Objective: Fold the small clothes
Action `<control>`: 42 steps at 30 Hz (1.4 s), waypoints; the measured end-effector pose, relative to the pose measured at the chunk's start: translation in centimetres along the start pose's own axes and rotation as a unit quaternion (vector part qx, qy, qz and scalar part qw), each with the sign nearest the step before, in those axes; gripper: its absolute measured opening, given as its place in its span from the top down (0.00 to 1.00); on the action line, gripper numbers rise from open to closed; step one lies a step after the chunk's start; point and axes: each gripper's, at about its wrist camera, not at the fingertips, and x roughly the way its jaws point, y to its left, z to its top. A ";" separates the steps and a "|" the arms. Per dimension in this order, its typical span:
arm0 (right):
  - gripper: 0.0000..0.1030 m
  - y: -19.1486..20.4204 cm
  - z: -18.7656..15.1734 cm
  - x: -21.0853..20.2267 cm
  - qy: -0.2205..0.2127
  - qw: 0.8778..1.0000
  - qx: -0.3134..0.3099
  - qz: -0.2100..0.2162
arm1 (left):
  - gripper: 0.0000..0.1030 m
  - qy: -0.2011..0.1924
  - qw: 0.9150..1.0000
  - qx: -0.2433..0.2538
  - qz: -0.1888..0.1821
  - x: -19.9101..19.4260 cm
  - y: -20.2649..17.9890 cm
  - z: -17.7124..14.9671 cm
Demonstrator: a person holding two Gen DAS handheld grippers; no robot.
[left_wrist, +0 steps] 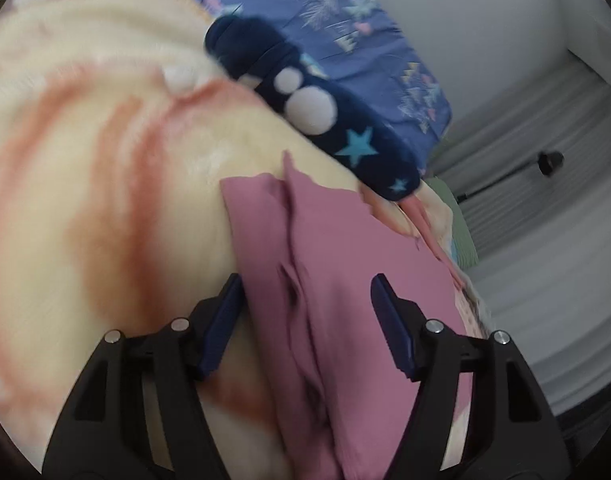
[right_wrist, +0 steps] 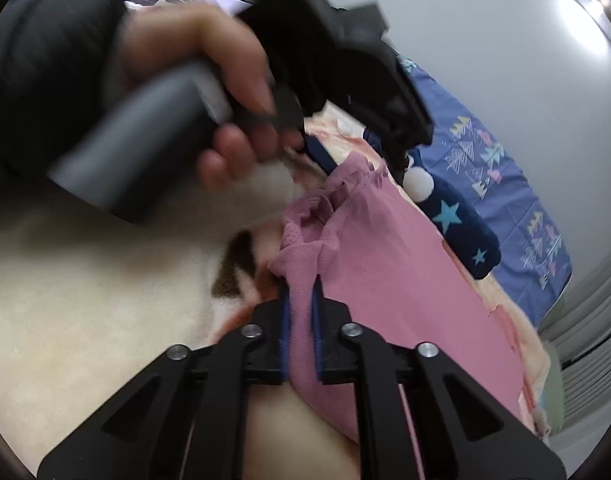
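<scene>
Right gripper [right_wrist: 301, 332] clamped on a bunched edge of the pink garment [right_wrist: 389, 264] lying on a cream blanket [right_wrist: 85, 300], left gripper [left_wrist: 305, 324] spread wide over the pink cloth without pinching it, navy star-patterned sock [left_wrist: 345, 128] just beyond, blue patterned sheet [left_wrist: 345, 12] behind, the person's hand [right_wrist: 221, 60] on the left gripper's handle blocking the right view's upper part.

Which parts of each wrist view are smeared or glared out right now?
Left wrist view: the cream blanket and navy star sock are motion-smeared; the left gripper stays sharp. Right wrist view: the hand gripping the other tool is heavily blurred, a bright glare spot sits top right, and the right gripper pinching the pink garment is crisp.
</scene>
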 end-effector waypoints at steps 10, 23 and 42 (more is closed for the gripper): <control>0.98 0.0 0.7 -3.6 -0.054 0.998 0.000 0.016 | 0.91 -0.055 0.997 0.016 -0.058 -0.5 0.3 2.3; 0.68 2.7 -1.9 -3.7 -0.032 0.995 -0.092 -0.016 | 0.79 -0.029 0.999 0.015 -0.021 0.0 1.7 1.9; 0.95 3.4 0.9 -1.0 -0.021 0.996 -0.076 -0.028 | 0.86 -0.012 0.999 0.044 -0.006 0.5 1.5 1.4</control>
